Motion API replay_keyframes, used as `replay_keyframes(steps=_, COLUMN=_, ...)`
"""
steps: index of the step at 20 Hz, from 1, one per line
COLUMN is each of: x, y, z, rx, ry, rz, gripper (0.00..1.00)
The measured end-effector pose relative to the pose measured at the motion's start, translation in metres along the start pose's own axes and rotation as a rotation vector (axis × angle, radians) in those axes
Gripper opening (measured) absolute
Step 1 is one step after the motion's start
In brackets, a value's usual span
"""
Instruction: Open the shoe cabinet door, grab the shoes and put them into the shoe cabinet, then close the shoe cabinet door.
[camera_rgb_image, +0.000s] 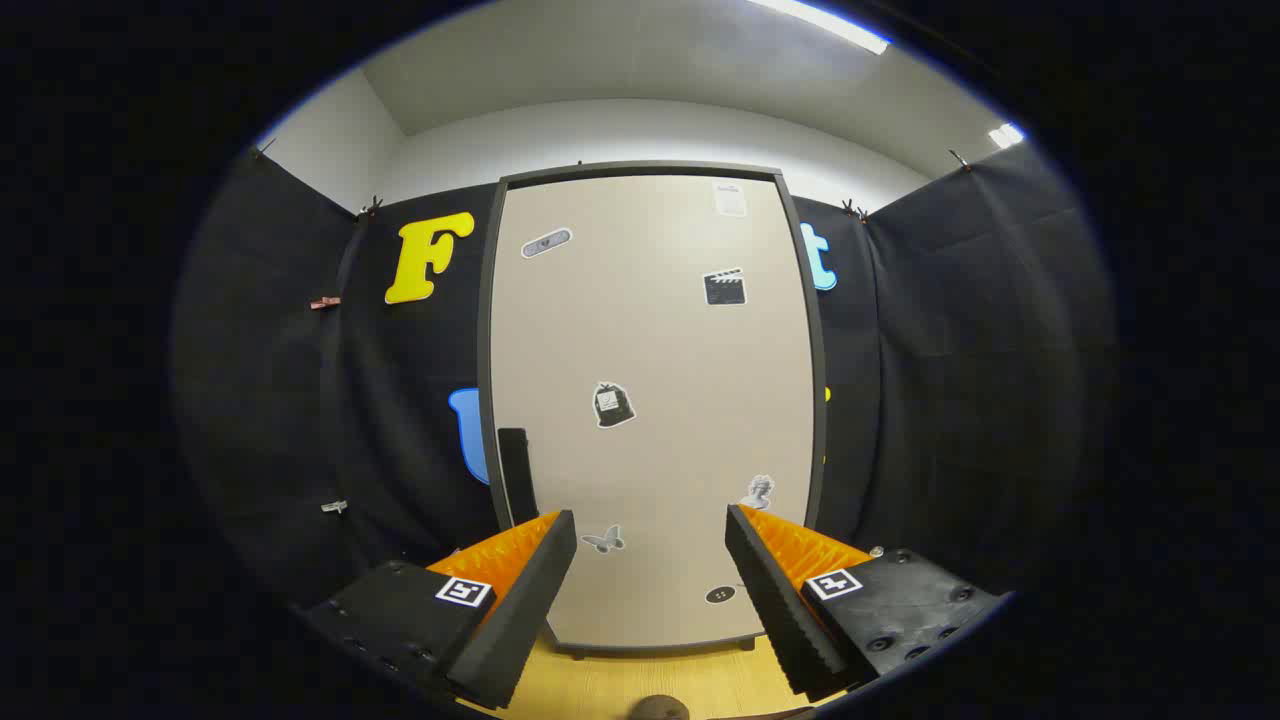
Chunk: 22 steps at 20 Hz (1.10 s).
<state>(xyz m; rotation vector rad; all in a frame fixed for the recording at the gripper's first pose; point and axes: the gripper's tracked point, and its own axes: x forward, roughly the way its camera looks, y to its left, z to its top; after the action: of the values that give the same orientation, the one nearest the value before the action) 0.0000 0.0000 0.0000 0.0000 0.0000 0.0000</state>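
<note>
Shoe cabinet (650, 330): a tall beige unit in a dark frame, standing upright on the wooden floor (620, 690) against the booth's black cloth wall (940, 380), dead ahead of the gripper at 12 o'clock. Its door is closed and flush with the frame.

Door handle (516, 475): a dark vertical bar on the door's left edge, low down, at about 10 o'clock from the gripper's left finger.

Stickers on the door: a clapperboard (724, 287) toward 1 o'clock, a dark bag-shaped one (613, 405) near the middle, a butterfly (603, 540) low between the fingers, and a pale bust figure (758, 491) just above the right finger.

Gripper (650, 535): jaws spread wide, holding nothing, both fingers well short of the cabinet, with the lower door showing between them.

Dark rounded object (660, 709): on the floor at 6 o'clock, below the fingers; too little shows to tell whether it is a shoe.

Ceiling light strip (820, 22): at 1 o'clock overhead.
</note>
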Motion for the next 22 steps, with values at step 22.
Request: replay_keyframes(steps=22, x=0.111, y=0.097, z=-0.04, rx=0.022, ry=0.065, rz=0.082, gripper=0.98)
